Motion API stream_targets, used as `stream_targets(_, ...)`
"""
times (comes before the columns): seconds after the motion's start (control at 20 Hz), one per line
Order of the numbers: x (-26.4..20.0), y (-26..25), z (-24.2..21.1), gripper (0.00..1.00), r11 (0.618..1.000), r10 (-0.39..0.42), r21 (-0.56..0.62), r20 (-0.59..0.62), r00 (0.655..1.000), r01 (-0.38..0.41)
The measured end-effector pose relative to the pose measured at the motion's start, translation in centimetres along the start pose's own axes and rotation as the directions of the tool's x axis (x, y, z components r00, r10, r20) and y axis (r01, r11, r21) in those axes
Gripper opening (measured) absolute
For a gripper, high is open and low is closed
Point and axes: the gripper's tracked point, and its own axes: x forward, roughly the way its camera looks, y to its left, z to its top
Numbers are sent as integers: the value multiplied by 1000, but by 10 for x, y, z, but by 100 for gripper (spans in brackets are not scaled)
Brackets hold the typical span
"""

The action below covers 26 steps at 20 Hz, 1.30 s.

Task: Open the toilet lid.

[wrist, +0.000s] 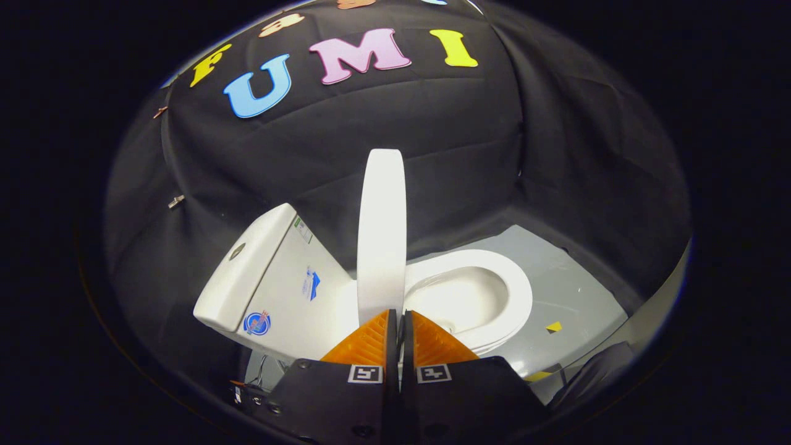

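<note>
Tool (398, 315) fingers nearly closed, pinching the raised toilet lid (381, 235) by its thin edge; the lid stands upright between tank (259, 278) and open seat (488, 296), apparently steadied to keep it from falling.

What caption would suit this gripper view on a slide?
Gripper with fingers closed together at the raised toilet lid, bowl exposed, tank beside it.

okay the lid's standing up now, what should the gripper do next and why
Probably push the lid a little further toward the tank. It stands edge-on, about upright, just ahead of the gripper, whose fingers look closed together, with the seat already uncovered.
</note>
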Motion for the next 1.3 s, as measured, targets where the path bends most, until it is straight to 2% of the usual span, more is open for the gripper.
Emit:
stream_targets(0.6,-6,94,-7,6,978,-13,-206,81,997,29)
stream_targets(1.15,0,169,-32,6,934,61,-356,104,993,-20)
stream_targets(1.3,0,177,-37,7,928,54,-372,110,992,-10)
